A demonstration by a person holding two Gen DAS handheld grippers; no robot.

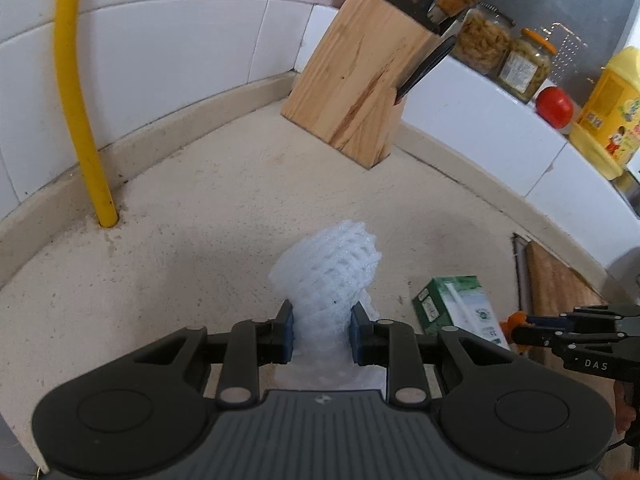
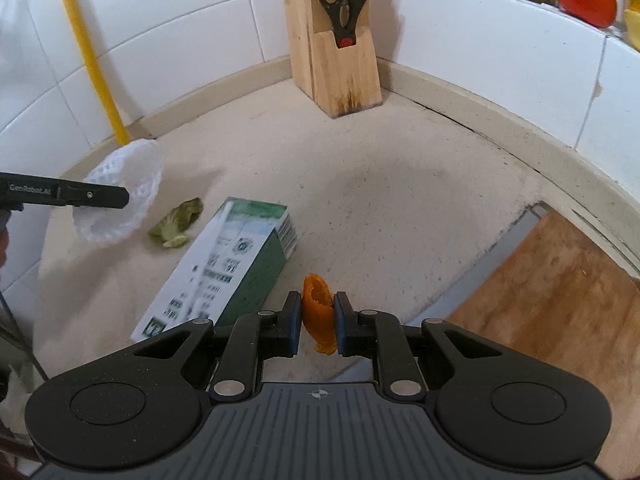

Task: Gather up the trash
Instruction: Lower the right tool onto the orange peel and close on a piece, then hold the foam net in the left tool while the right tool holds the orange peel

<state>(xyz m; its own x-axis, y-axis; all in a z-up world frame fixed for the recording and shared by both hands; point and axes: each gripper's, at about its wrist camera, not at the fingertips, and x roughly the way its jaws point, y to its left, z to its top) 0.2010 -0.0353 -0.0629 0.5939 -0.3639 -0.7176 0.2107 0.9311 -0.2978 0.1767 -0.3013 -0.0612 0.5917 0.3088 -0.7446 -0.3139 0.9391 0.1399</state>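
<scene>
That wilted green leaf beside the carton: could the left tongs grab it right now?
Probably not yet: the left tongs are already clamped on the white foam net. The leaf itself lies uncovered on the counter.

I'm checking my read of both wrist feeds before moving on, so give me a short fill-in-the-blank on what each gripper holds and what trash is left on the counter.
1. The left gripper is shut on a white foam ____.
2. The right gripper pinches a piece of ____ peel.
3. Lying on its side on the counter is a green and white ____.
4. Between the carton and the foam net lies a green ____.

Missing words: net; orange; carton; leaf
</scene>
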